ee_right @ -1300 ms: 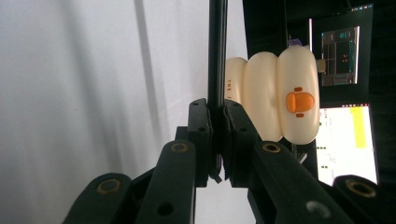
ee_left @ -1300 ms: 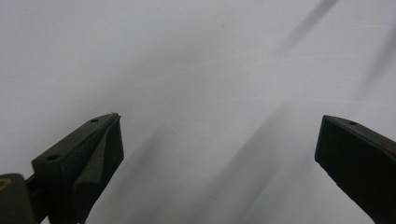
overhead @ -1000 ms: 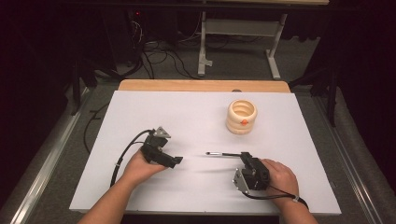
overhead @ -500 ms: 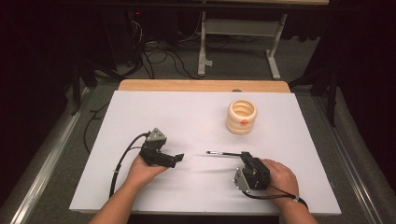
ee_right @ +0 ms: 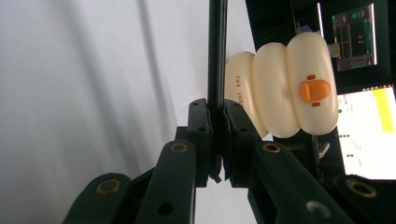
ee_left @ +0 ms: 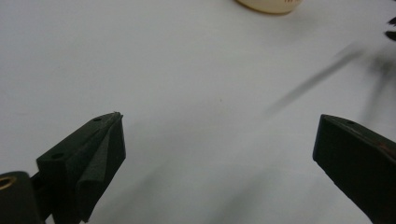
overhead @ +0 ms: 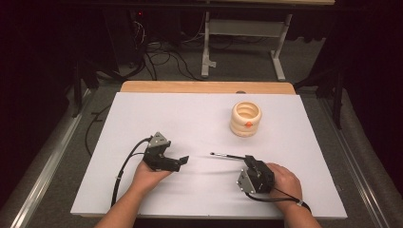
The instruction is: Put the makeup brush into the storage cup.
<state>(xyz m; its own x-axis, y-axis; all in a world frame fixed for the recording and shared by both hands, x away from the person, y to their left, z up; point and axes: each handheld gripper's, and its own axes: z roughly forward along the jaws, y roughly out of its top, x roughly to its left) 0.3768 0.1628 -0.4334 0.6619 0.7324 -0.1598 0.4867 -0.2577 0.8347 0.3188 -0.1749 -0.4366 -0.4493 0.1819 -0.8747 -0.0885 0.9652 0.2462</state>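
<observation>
- high view: your left gripper sits low over the white table, left of centre, jaws pointing right. your right gripper lies right of centre near the front edge, nose aimed left and a little away from you. a thin black pen sticks out of it to the left, just above the table, its tip in the gap between your two grippers. the cream holder, a stack of rings with an orange mark, stands upright beyond the right gripper, well apart from it.
- left gripper view: your left gripper has its jaws spread wide with only bare table between them. the pen shows blurred at upper right, apart from the jaws. the holder's base edge sits at the top.
- right gripper view: your right gripper is pressed tight on the pen, pinching its shaft, which runs straight out from the pads. the holder is just beside the shaft in this view, duck-bill mark facing the camera. screens glow behind it.
</observation>
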